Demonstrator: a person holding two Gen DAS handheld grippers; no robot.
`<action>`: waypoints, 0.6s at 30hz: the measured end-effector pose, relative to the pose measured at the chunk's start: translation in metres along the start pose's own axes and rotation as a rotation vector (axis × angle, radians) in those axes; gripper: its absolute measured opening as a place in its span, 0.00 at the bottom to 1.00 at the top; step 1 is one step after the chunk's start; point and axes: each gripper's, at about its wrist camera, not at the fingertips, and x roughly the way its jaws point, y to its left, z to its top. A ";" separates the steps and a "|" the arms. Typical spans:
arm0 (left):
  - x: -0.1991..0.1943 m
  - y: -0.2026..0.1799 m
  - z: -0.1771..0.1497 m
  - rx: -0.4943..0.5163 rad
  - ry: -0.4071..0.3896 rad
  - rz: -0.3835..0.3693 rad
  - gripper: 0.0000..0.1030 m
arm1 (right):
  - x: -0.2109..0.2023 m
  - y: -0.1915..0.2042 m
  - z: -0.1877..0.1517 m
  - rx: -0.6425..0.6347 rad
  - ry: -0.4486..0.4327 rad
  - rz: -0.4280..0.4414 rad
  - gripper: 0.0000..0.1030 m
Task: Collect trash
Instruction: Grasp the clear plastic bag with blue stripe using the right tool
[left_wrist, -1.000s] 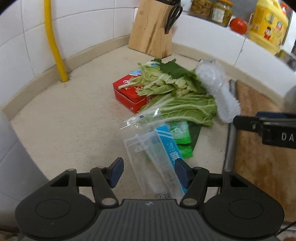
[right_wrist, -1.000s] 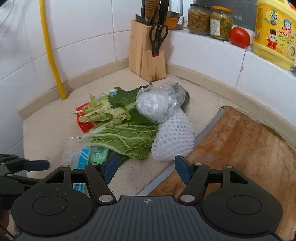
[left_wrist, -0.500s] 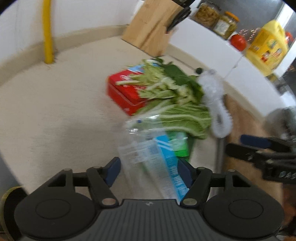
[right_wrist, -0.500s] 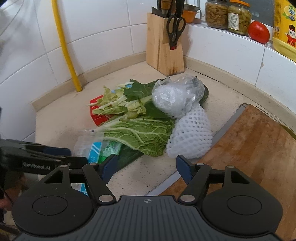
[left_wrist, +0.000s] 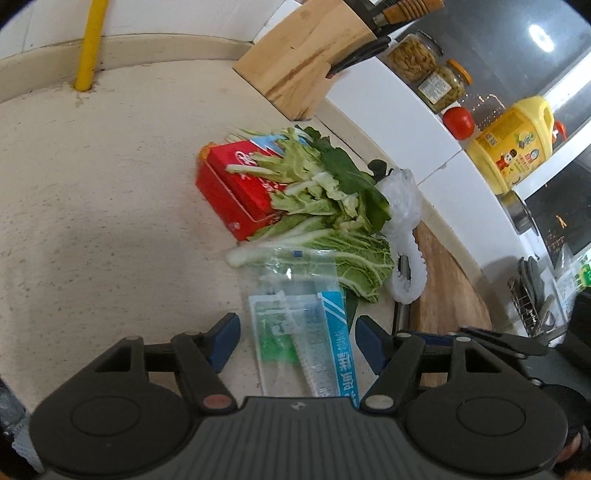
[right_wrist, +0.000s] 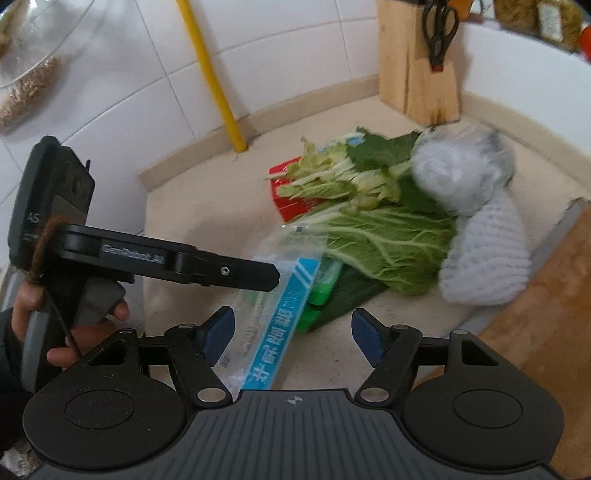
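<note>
Trash heaped mid-counter (left_wrist: 92, 229) near the corner, presumably gathered for one sweep: cabbage leaves (left_wrist: 332, 221) over red box (left_wrist: 236, 192), foam net (right_wrist: 484, 258) and crumpled plastic (right_wrist: 461, 173) at cutting-board side. Clear wrapper with blue strip (left_wrist: 314, 332) nearest, flat on counter. Left gripper (left_wrist: 295, 332) fingers wide, just opened further, straddling wrapper, no contact, nothing held. Right gripper (right_wrist: 291, 332) fingers wide, empty, same wrapper between them.
</note>
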 end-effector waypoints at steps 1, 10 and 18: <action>-0.001 0.001 0.000 0.001 -0.003 0.000 0.62 | 0.004 -0.003 0.002 0.013 0.015 0.029 0.74; -0.002 0.005 -0.002 0.016 -0.006 -0.042 0.62 | 0.032 -0.023 -0.002 0.173 0.131 0.224 0.69; 0.003 0.006 -0.003 -0.014 0.020 -0.110 0.62 | 0.054 -0.013 -0.012 0.262 0.178 0.318 0.09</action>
